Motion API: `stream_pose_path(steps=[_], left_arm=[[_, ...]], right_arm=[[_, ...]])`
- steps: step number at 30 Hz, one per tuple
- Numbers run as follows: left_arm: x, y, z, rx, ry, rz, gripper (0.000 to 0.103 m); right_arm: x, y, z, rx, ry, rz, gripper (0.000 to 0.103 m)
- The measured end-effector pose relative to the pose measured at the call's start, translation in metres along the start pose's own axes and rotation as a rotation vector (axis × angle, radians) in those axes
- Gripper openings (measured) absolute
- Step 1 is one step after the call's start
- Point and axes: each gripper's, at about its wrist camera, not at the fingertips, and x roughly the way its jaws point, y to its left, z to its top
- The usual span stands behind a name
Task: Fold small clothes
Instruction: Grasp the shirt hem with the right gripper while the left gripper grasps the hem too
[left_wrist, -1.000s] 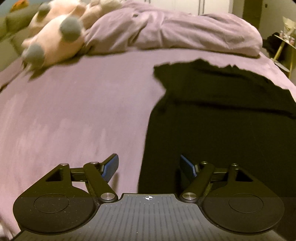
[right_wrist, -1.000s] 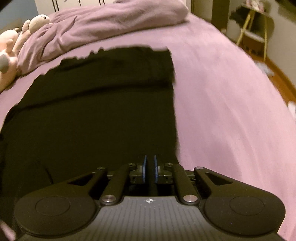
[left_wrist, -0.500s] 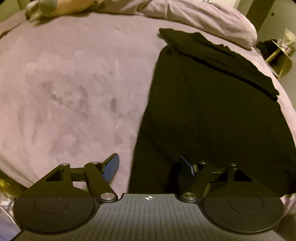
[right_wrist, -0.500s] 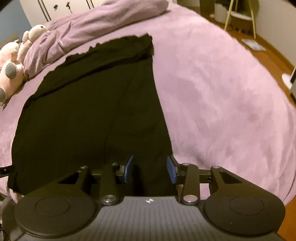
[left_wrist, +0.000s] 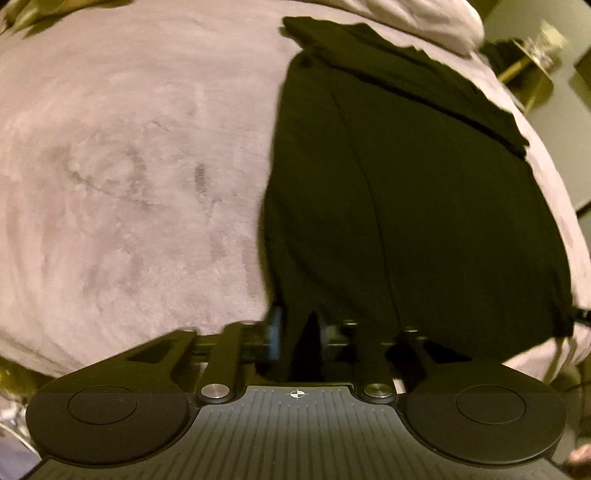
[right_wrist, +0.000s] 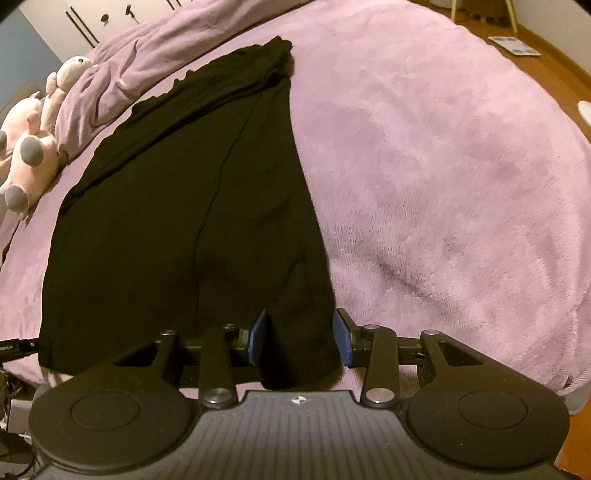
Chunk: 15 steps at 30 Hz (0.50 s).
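A black cloth (left_wrist: 406, 206) lies flat on a purple bed (left_wrist: 129, 166). It is spread out long, from the near edge of the bed up toward a bunched purple blanket (right_wrist: 155, 70) at the far end. The far end of the cloth is folded over in a thick band. A thin seam runs down its middle.

The left gripper (left_wrist: 297, 334) is at the near left corner of the cloth. Its two blue pads are close together with a bit of black cloth between them — it looks like it is pinching that corner, but the picture is blurry there.

The right gripper (right_wrist: 299, 341) is at the near right corner. Its blue pads (right_wrist: 341, 341) are wide apart, and the edge of the cloth sits in the gap between them without being squeezed.

Pink stuffed toys (right_wrist: 26, 155) with gray feet lie on the bed to the left of the cloth, next to the blanket. A brown floor (right_wrist: 546, 55) shows past the right side of the bed.
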Motion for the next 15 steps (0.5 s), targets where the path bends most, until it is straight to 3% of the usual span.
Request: stream_pose_path(steps=[4, 6, 9, 15], left_arm=[[0.002, 0.001, 0.001, 0.008, 0.014, -0.026, 0.008], [0.002, 0.003, 0.002, 0.001, 0.016, -0.036, 0.008], [-0.001, 0.006, 0.002, -0.006, 0.014, -0.056, 0.006], [-0.01, 0.012, 0.002, -0.052, -0.011, -0.09, 0.006]], right_arm=[[-0.001, 0.001, -0.002, -0.026, 0.007, 0.02, 0.036], [-0.001, 0.002, -0.003, -0.042, 0.009, 0.027, 0.024], [0.0, 0.003, -0.003, -0.047, 0.012, 0.043, 0.014], [-0.001, -0.004, 0.002, 0.046, 0.017, 0.117, 0.007]])
